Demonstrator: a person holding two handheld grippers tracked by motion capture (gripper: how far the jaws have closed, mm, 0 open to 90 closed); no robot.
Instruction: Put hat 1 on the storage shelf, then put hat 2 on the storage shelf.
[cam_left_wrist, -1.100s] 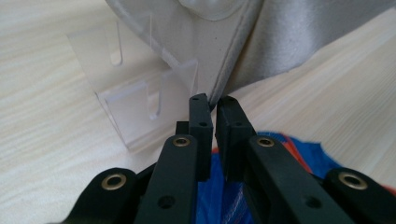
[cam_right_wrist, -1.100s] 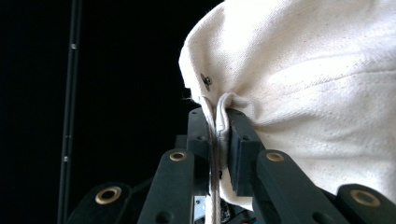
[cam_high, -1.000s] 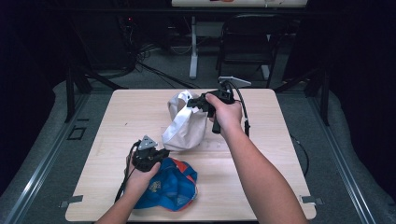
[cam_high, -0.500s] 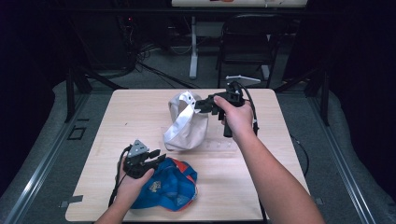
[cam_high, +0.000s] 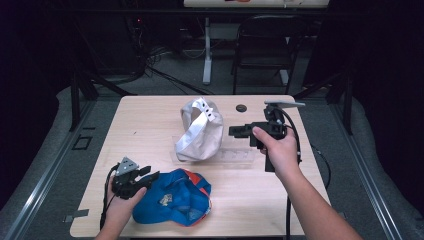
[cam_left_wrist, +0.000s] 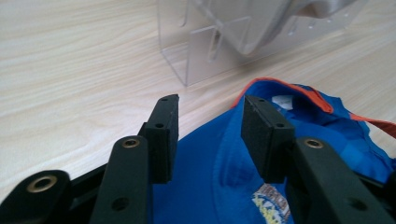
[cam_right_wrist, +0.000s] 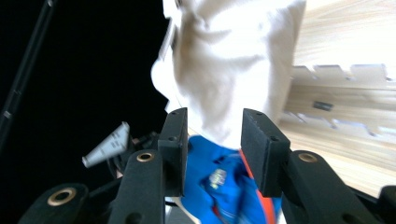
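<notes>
Both grippers withdrawn (jaws opened, empty)

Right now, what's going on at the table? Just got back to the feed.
A person works two handheld grippers over a wooden table. A white cap sits propped on a clear acrylic stand; a blue cap lies flat near the front edge. The left gripper is at the blue cap's edge and the right gripper is beside the white cap. Both have just been opening, and nothing is pinched between either pair of jaws.
</notes>
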